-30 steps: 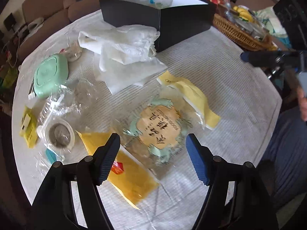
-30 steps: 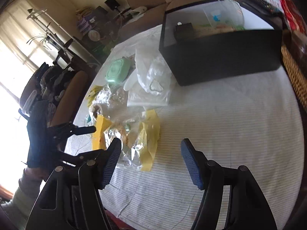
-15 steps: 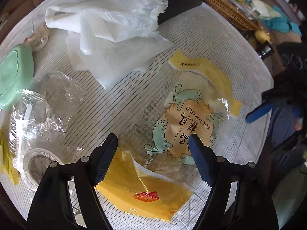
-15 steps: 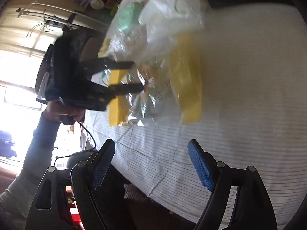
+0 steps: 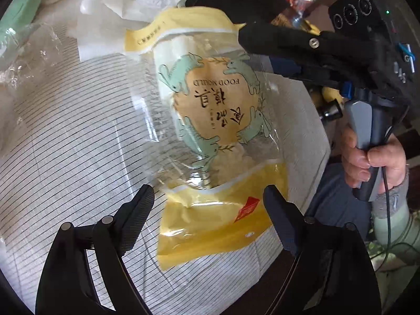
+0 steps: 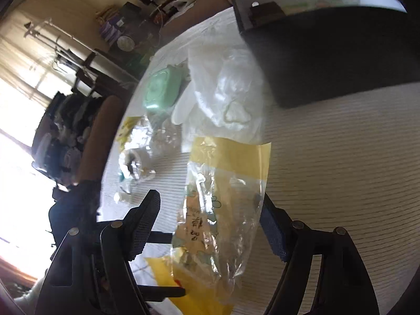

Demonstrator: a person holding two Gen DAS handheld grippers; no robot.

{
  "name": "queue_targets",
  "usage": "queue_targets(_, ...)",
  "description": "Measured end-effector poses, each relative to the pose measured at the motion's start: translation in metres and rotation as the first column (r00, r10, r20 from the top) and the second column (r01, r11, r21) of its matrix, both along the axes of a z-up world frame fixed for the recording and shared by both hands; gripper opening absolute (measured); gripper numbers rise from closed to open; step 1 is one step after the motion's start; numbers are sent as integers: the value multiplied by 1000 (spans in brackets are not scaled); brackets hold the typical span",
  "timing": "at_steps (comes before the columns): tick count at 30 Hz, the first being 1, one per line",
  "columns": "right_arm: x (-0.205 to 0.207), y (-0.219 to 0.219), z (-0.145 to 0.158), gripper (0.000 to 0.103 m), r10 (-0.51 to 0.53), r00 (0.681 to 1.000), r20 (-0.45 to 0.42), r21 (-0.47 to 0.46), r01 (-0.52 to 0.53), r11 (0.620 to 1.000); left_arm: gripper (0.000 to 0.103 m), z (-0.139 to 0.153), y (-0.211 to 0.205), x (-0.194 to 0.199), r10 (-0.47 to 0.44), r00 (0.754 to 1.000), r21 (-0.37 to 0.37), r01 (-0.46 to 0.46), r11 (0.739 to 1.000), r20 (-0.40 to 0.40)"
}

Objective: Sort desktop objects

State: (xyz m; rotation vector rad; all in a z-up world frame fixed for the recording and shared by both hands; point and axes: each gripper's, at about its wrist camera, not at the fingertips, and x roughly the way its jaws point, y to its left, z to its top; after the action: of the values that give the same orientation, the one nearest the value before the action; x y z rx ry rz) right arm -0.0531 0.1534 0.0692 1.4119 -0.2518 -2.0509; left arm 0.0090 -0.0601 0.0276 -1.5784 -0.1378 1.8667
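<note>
Left tongs (image 5: 207,204) opening, right tongs (image 6: 210,220) closing, both wide astride the printed plastic bag (image 5: 210,105), neither gripping. The bag lies flat on the striped tabletop (image 5: 65,131) before the black box (image 6: 328,60); light, limp, slippery, best pinched at its yellow ends. Both tongs sit lower and closer than a second ago.

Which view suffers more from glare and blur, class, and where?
Right wrist view: the window at left is blown out white and the black box is smeared; left wrist view: evenly lit, the printed bag sharp, edges bent by fisheye.
</note>
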Motion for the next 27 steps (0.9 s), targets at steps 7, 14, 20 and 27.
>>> queue_targets(7, 2, 35, 23, 77, -10, 996, -90, 98, 19, 995, 83, -1, -6, -26, 173, 984, -36, -174, 984, -38)
queue_targets(14, -26, 23, 102, 77, 72, 964, -257, 120, -42, 992, 83, 41, 3, -35, 181, 956, -40, -195, 980, -229)
queue_targets(20, -106, 9, 133, 78, 62, 953, -297, 142, -21, 990, 85, 119, 27, -80, 156, 918, -75, -195, 978, -365)
queue_targets(27, -215, -12, 97, 78, -5, 986, -165, 136, 28, 990, 85, 142, 31, -144, 234, 891, -8, -257, 966, -388)
